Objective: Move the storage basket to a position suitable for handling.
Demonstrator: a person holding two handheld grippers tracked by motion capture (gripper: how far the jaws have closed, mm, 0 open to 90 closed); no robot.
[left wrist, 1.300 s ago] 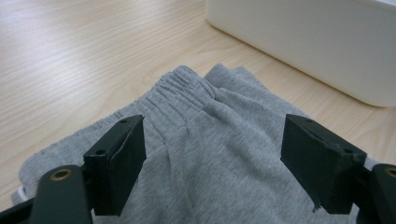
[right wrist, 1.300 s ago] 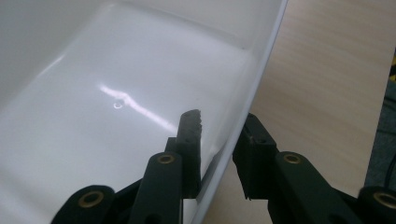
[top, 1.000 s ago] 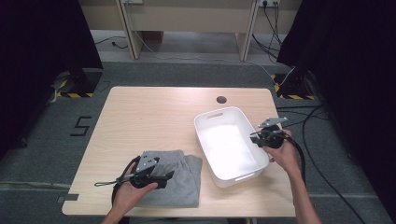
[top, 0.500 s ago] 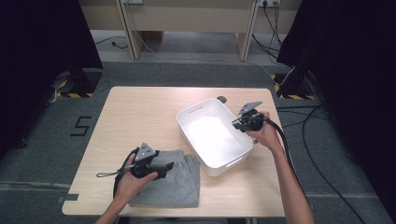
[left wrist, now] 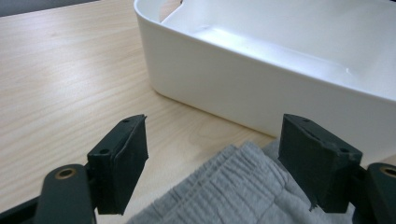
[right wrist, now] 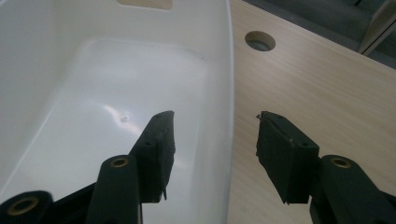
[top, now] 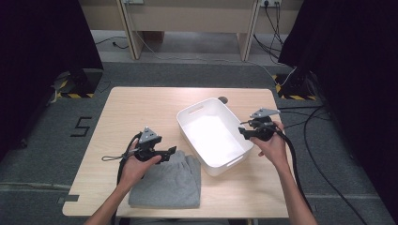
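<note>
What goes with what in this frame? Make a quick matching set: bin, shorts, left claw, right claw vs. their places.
Things:
1. bin
2. shorts
3. left claw
4. right claw

Places:
A. folded flat at the table's near edge
B. open, astride the bin's right rim, which its pads do not press; its jaws have just been opening
C. mid-table, empty, turned askew
D. open, just above the waistband end of the shorts

Pairs: 1-C, 2-A, 3-D, 4-B

empty white bin [top: 213, 136] beside folded grey shorts [top: 168, 183]
</note>
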